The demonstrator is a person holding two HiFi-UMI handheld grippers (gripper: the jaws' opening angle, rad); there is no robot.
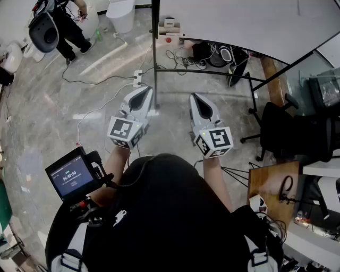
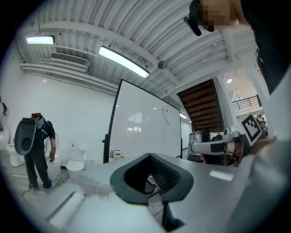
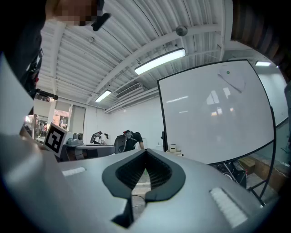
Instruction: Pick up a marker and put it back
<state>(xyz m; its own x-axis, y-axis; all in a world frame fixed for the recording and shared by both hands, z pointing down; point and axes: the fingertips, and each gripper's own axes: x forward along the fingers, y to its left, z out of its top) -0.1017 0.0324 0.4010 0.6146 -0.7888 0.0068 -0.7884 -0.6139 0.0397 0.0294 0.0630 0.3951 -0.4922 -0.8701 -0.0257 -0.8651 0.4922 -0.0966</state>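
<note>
Both grippers are held up side by side in front of me, pointing at a whiteboard on a black stand. My left gripper is shut with nothing between its jaws, and the left gripper view shows the same. My right gripper is also shut and empty. The whiteboard stands some way ahead of both. A small white box and a small red thing sit at the board's left end. No marker can be made out in any view.
Cables and a power strip lie on the floor ahead. A person in black bends over at the far left beside a white bin. A black office chair and a wooden table stand to the right. A small screen hangs by my left arm.
</note>
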